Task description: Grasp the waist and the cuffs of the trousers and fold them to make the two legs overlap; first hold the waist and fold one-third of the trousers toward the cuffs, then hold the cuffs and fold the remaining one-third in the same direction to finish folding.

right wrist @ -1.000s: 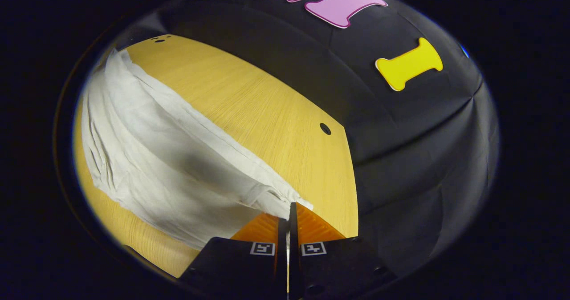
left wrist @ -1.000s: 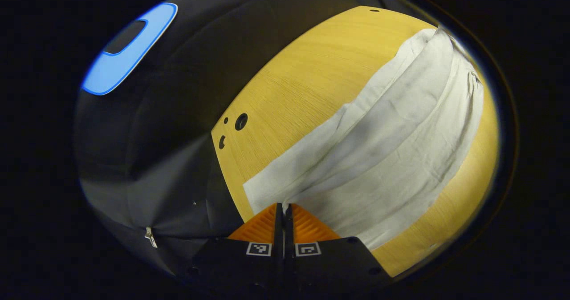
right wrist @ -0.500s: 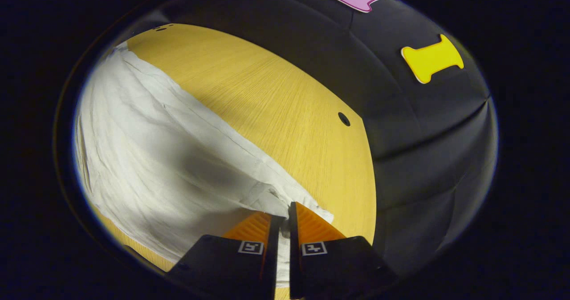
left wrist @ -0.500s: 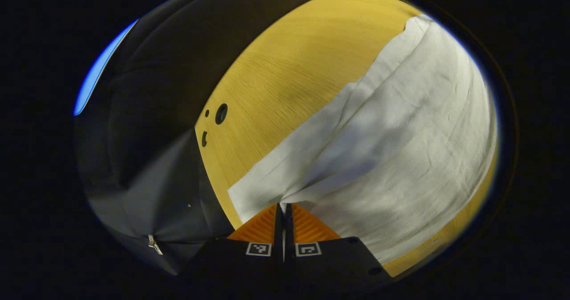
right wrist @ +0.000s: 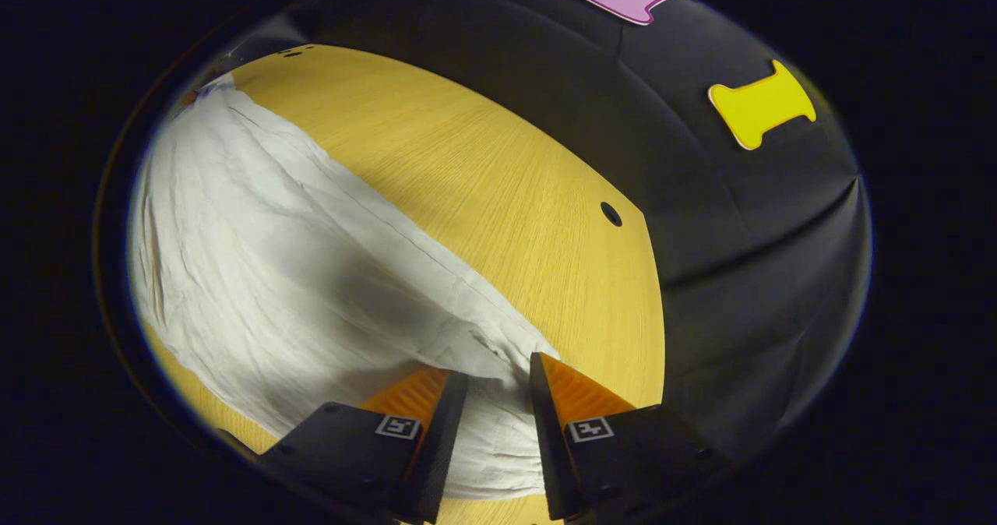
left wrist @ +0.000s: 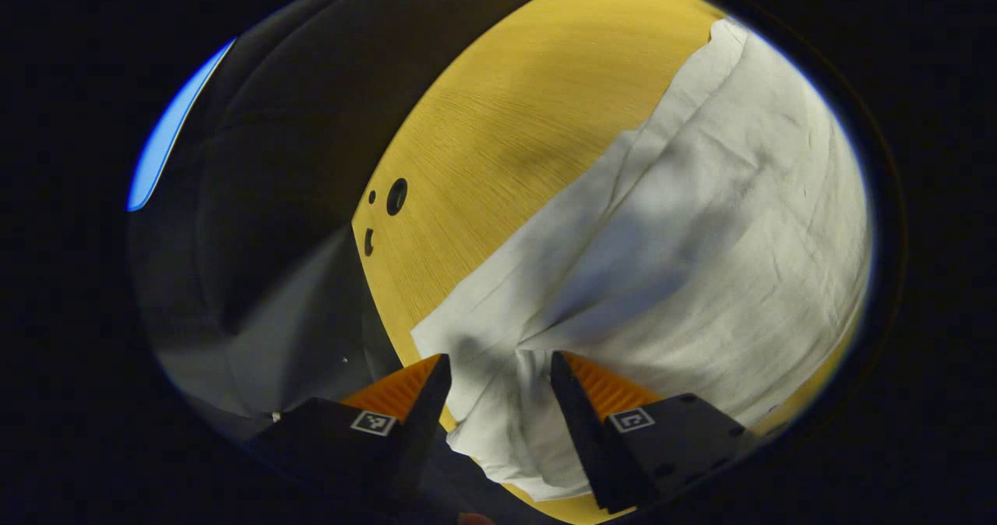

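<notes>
Both now released: left gripper (left wrist: 498, 369) and right gripper (right wrist: 498, 373) spread wide, where a moment ago clamped on cloth. Wrinkled white cotton trousers (left wrist: 701, 260) lying flat on the yellow wooden table (left wrist: 498, 120), legs apparently overlapped. Probably next: regrasping the waist.

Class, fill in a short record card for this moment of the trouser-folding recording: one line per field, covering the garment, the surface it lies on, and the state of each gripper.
garment: white trousers, wrinkled, spread flat
surface: yellow wooden table with small round holes near its edge
left gripper: open, fingers apart, trouser cloth lying between them
right gripper: open, fingers apart, an end of the trousers between them
backdrop: black cloth wall behind the table
fold stage: both ends lie released on the table; from these views I cannot tell which fold was just laid
</notes>
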Demonstrator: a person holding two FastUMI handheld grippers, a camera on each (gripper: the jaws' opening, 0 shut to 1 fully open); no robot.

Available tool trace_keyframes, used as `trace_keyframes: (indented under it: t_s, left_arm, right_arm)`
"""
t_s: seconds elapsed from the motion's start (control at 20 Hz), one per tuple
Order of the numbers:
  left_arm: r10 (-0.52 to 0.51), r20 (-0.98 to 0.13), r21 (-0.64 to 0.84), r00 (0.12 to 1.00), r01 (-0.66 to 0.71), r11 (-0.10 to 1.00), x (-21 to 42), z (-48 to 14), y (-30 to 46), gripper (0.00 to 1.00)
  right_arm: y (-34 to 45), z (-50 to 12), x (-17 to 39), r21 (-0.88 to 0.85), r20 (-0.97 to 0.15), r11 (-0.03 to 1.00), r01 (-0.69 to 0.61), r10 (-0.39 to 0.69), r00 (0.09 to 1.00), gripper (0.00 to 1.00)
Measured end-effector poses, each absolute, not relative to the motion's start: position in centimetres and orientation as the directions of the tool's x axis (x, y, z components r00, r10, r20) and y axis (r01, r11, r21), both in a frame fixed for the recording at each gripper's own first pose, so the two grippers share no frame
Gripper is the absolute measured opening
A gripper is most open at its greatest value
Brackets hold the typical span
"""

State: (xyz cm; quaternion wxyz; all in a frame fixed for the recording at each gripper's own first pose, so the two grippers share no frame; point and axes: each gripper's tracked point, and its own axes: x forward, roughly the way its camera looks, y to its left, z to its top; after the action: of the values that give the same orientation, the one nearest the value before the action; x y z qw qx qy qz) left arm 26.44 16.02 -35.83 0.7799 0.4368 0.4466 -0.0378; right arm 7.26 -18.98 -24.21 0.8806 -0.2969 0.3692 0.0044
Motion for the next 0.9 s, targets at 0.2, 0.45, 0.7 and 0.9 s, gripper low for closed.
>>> trace_keyframes:
  t_s: [0.2, 0.45, 0.7, 0.9]
  left_arm:
    - [0.302, -0.724, 0.654, 0.620, 0.478, 0.587, 24.8, -34.7, 16.8, 0.92]
    - [0.265, -0.697, 0.680, 0.666, 0.499, 0.537, 21.4, -33.3, 17.0, 0.92]
    - [0.255, -0.650, 0.655, 0.716, 0.357, 0.666, 17.9, -31.8, 16.3, 0.92]
    - [0.260, -0.627, 0.581, 0.735, 0.219, 0.784, 15.7, -31.2, 15.2, 0.92]
  right_arm:
    - [-18.5, -23.1, 5.9, -0.519, -0.649, 0.820, -0.241, -0.195, 0.735, 0.58]
    - [-18.6, -19.7, 3.3, -0.551, -0.575, 0.814, -0.181, -0.213, 0.790, 0.70]
    - [-19.1, -17.5, -1.1, -0.341, -0.572, 0.938, 0.069, -0.264, 0.777, 0.74]
    - [-19.0, -18.3, -3.6, -0.042, -0.625, 0.950, 0.310, -0.267, 0.734, 0.74]
